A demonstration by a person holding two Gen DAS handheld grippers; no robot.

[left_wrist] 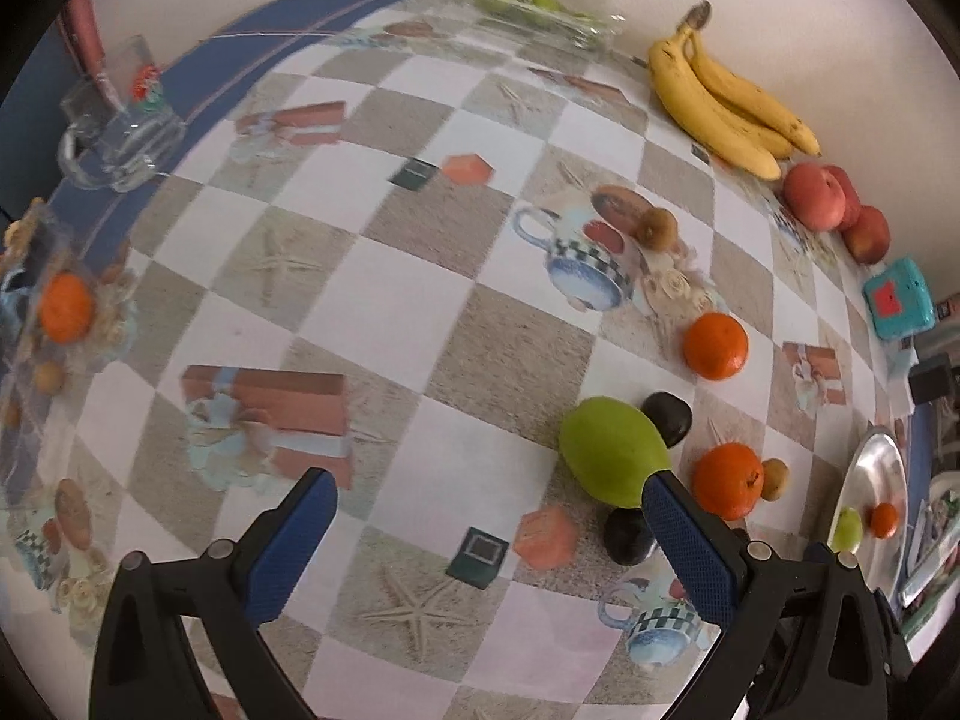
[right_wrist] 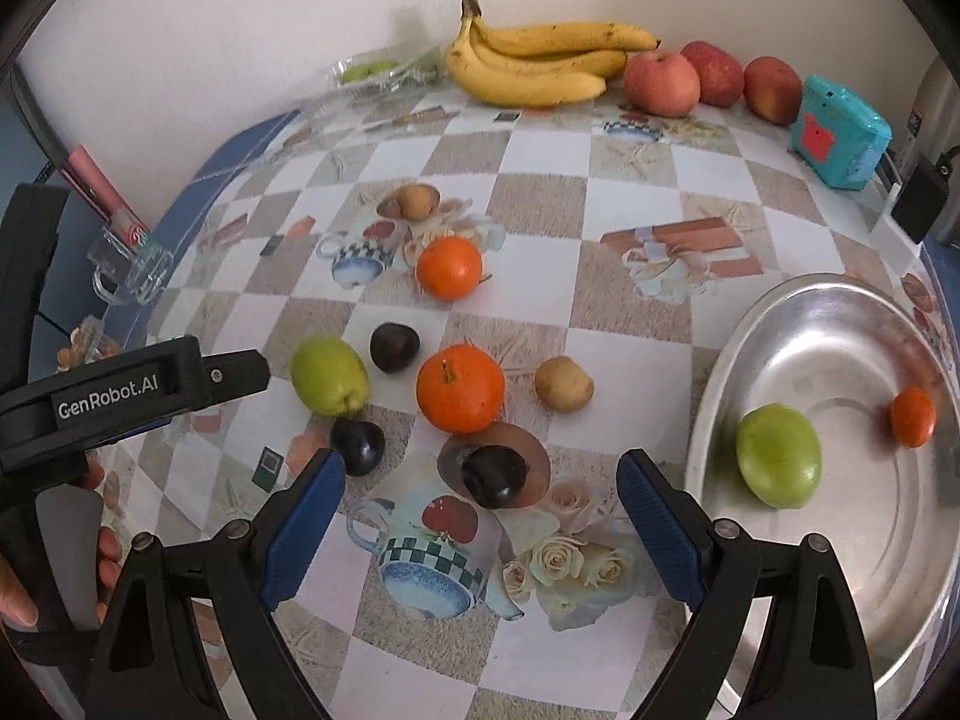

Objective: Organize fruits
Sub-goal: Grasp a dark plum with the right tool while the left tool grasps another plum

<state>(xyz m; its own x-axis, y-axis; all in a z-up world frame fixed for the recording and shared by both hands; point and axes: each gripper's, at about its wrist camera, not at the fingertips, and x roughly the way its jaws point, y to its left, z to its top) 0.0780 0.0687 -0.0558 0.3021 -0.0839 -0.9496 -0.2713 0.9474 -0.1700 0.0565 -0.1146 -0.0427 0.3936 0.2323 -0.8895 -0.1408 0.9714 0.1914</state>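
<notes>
Right gripper [right_wrist: 480, 516] stood wide apart, nothing between the blue pads [right_wrist: 303, 531], touching no fruit. Just ahead of it, btwn the fingers, lay a dark plum [right_wrist: 495, 476] on the printed tablecloth [right_wrist: 630, 192]. A 2nd plum [right_wrist: 357, 447] sat just off the left pad's tip; a 3rd [right_wrist: 393, 347] farther ahead. Also ahead: orange [right_wrist: 460, 387], small brown fruit [right_wrist: 563, 384], green fruit [right_wrist: 329, 375] to the left, another orange [right_wrist: 449, 267] beyond. To the gripper's right, the metal bowl [right_wrist: 840, 324] held a green fruit [right_wrist: 778, 455] and a small orange [right_wrist: 912, 417]. Far ahead by the wall: bananas [right_wrist: 540, 63] and apples [right_wrist: 662, 84].

Left gripper [left_wrist: 486, 504] also gaped wide, empty, pads clear of everything. Its right pad [left_wrist: 690, 546] overlapped the green fruit [left_wrist: 613, 450] in view; contact can't be told. A plum [left_wrist: 627, 534] lay just beside that pad, an orange [left_wrist: 728, 480] to its right. In the right wrist view the left gripper's black body [right_wrist: 120, 390] showed at far left, a hand [right_wrist: 18, 594] gripping it.
</notes>
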